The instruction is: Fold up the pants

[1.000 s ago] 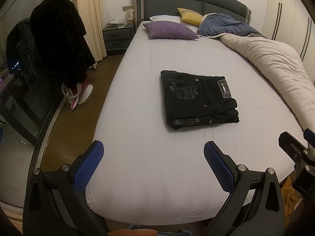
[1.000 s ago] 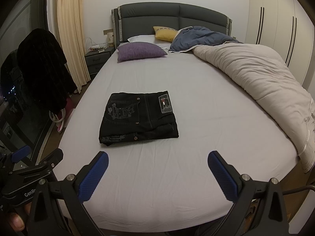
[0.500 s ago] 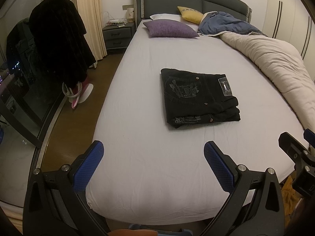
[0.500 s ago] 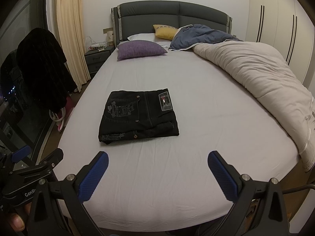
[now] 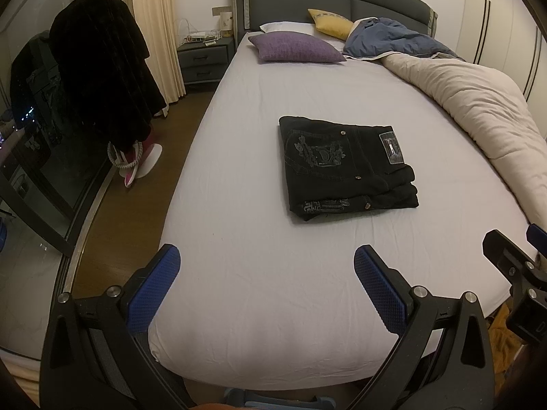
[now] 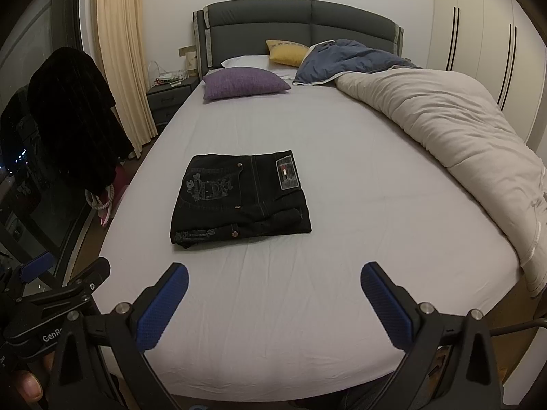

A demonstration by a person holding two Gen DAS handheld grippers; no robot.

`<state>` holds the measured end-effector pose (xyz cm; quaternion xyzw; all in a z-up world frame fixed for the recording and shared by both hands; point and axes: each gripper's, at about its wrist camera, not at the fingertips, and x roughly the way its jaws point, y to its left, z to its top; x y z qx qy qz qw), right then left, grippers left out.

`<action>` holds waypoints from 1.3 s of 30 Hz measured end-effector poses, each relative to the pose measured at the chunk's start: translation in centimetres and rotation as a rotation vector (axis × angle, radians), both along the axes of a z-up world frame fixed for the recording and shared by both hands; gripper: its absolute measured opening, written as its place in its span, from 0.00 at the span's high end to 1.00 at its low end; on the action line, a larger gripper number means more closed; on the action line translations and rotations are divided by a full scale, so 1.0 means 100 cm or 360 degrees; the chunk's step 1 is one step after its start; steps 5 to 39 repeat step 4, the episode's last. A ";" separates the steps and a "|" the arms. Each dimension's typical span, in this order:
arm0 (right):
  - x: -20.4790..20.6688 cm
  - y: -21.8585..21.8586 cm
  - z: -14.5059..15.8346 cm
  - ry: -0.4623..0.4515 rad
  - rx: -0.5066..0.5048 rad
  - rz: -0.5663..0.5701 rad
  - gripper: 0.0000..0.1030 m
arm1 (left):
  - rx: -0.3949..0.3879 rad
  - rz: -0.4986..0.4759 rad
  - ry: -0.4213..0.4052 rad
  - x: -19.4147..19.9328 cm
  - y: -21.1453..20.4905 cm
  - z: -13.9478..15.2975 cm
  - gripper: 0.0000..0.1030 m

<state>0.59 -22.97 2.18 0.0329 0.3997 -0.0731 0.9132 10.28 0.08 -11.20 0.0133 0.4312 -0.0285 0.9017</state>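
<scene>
Black pants (image 5: 345,167) (image 6: 239,198) lie folded into a compact rectangle in the middle of the bed (image 5: 259,273) (image 6: 342,205), back pocket embroidery and a waist patch facing up. My left gripper (image 5: 266,263) hangs open over the foot of the bed, well short of the pants, nothing between its blue pads. My right gripper (image 6: 273,280) is open too, at the foot edge, empty and apart from the pants. Each gripper's body shows at the edge of the other's view.
A beige duvet (image 5: 478,102) (image 6: 444,126) is heaped along the bed's right side, with purple (image 5: 294,46), yellow and white pillows at the headboard. A dark coat (image 5: 102,68) hangs left of the bed over wooden floor; a nightstand (image 5: 205,58) stands beside the headboard.
Both views have tilted slightly, so the pants sit a little lower in frame. The pants stay as they were and both grippers stay open.
</scene>
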 end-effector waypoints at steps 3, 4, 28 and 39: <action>0.001 -0.001 -0.001 0.0005 0.0003 -0.0001 0.00 | 0.0028 0.0008 -0.0014 0.000 -0.001 -0.001 0.00; 0.000 -0.001 -0.002 0.0005 0.0004 -0.0002 0.00 | 0.0025 0.0006 -0.0012 0.000 -0.001 -0.001 0.00; 0.000 -0.001 -0.002 0.0005 0.0004 -0.0002 0.00 | 0.0025 0.0006 -0.0012 0.000 -0.001 -0.001 0.00; 0.000 -0.001 -0.002 0.0005 0.0004 -0.0002 0.00 | 0.0025 0.0006 -0.0012 0.000 -0.001 -0.001 0.00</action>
